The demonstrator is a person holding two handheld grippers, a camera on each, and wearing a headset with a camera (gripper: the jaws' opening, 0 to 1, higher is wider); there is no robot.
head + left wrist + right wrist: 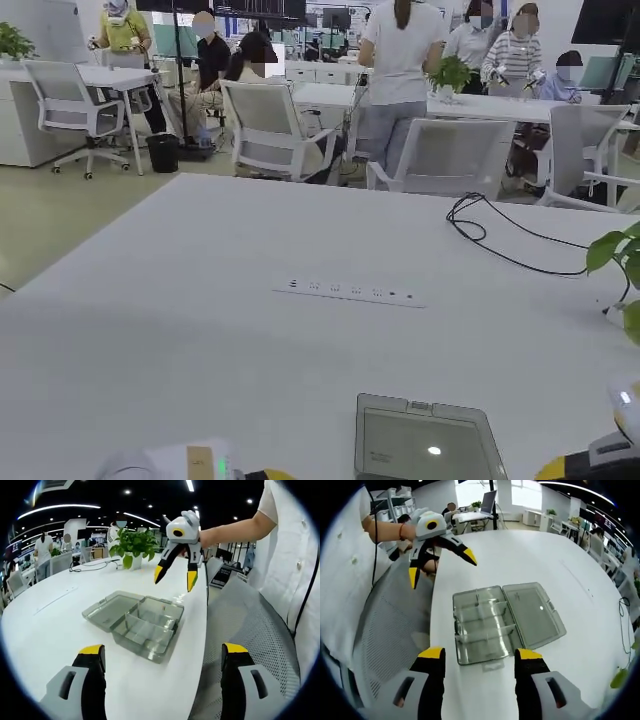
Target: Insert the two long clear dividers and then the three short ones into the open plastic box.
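Plastic box (485, 649) sits open on the counter (530, 555), close to the edge on the person's side, with its lid (532, 612) folded flat beside the base. Clear dividers (485, 636) stand across the base and split it into compartments; can't get a reliable count. A small clear piece (492, 666) lies on the counter just beside the box's end wall; can't tell what it is. Right claw (481, 653): jaws apart, nothing between them, looking down on the box with the base's near end framed between the tips. In the left gripper view it hangs in the air above the box's far end, tips pointing down, not touching the box. Left claw (163, 649): jaws wide apart, empty, held low and back from the box, which lies ahead between the tips. In the right gripper view it is in the air past the counter edge on the base side of the box, over a mesh chair (390, 630). In the head view a power strip (350, 291) lies well beyond the box lid.
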